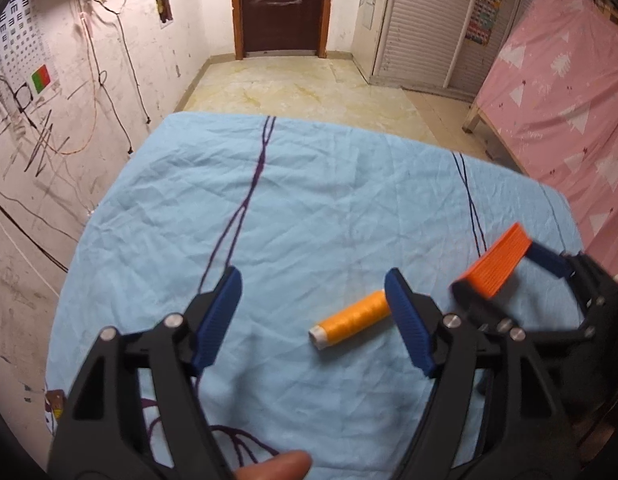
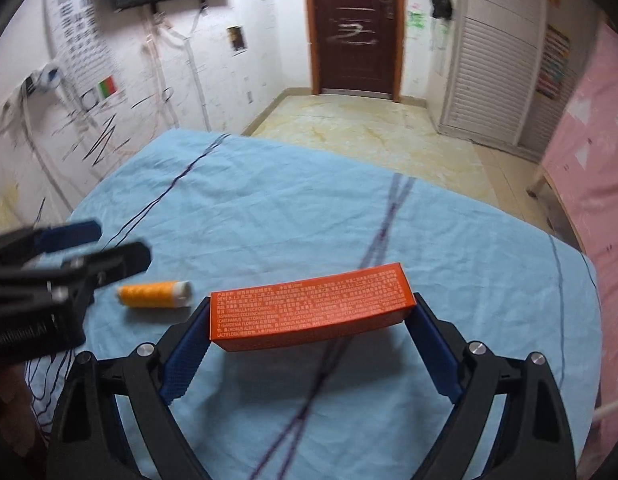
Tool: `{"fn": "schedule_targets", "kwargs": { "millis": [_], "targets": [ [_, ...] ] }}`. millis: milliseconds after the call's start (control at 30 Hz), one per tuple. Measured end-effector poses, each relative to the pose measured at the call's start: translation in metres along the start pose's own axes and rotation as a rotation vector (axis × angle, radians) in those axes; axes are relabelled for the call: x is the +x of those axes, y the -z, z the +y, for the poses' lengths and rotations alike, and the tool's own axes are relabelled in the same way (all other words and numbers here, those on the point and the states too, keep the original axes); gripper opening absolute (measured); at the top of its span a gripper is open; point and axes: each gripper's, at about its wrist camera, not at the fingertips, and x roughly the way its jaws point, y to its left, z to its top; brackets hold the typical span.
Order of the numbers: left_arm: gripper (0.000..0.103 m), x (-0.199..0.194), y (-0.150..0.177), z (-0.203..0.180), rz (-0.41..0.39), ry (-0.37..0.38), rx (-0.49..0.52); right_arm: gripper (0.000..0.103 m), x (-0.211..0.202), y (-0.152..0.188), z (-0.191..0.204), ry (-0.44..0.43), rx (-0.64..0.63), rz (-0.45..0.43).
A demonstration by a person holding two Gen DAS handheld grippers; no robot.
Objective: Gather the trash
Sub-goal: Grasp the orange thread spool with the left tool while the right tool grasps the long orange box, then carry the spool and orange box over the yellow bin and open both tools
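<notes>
Right gripper (image 2: 309,320) clamps orange box (image 2: 309,306); left gripper (image 1: 313,312) wide open, empty, yellow spool (image 1: 351,318) between fingers.

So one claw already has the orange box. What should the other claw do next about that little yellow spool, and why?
Probably ease the left gripper down and a little to the right, then close on the yellow thread spool. Its jaws stand open and empty above the blue sheet, with the spool lying near its right finger rather than centred. The right gripper is already busy, clamped on the orange box.
</notes>
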Motion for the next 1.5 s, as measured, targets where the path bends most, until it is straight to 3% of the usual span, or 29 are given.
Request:
{"fn": "schedule_targets", "kwargs": {
  "millis": [333, 400, 533, 667, 967, 1133, 1500],
  "targets": [
    [0.069, 0.007, 0.011, -0.009, 0.031, -0.053, 0.026, 0.086, -0.016, 0.01, -0.05, 0.035, 0.128, -0.031],
    [0.058, 0.006, 0.011, -0.013, 0.016, -0.058, 0.042, 0.086, -0.017, 0.011, -0.054, 0.03, 0.142, -0.037],
    [0.051, 0.003, 0.017, -0.024, 0.006, -0.051, 0.086, 0.086, -0.019, 0.015, -0.057, 0.02, 0.155, -0.042],
    [0.031, 0.0, 0.027, -0.027, 0.003, 0.016, 0.121, 0.086, -0.023, 0.017, -0.062, 0.013, 0.17, -0.055],
    [0.028, 0.0, 0.038, -0.031, -0.037, 0.025, 0.184, 0.086, -0.03, 0.02, -0.066, -0.003, 0.193, -0.077],
    [0.017, -0.001, 0.038, -0.03, -0.045, 0.035, 0.182, 0.086, -0.032, 0.021, -0.069, -0.007, 0.208, -0.092],
    [0.016, -0.031, 0.038, -0.045, -0.126, 0.059, 0.215, 0.086, -0.059, 0.025, -0.08, -0.012, 0.252, -0.16]
  ]
}}
